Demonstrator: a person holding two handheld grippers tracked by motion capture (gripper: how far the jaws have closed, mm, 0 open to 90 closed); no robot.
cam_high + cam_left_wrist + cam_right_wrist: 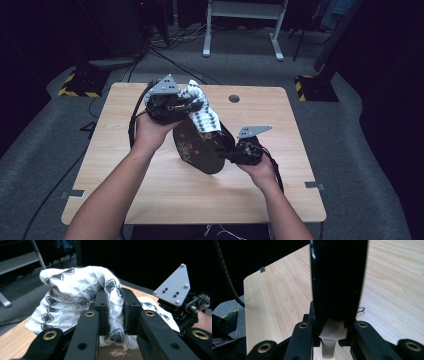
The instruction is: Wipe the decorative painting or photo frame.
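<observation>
A dark round plate [200, 147] with a faint reddish pattern stands tilted on edge above the middle of the wooden table [125, 165]. My right gripper [231, 156] is shut on its right rim; in the right gripper view the black plate [337, 277] rises straight up from between the jaws of that gripper [333, 326]. A white cloth with black diamond patterns [201, 114] drapes over the plate's top edge. My left gripper [189, 105] is shut on it, and the cloth [75, 292] bunches around the jaws of the left gripper [115, 315]. The right gripper [185, 307] shows beyond.
The table has a round cable hole [234, 98] near its far edge. A white desk frame [245, 25] stands on the grey floor behind, with yellow-black striped pads [80, 85] at both sides. Cables trail off the table's left side.
</observation>
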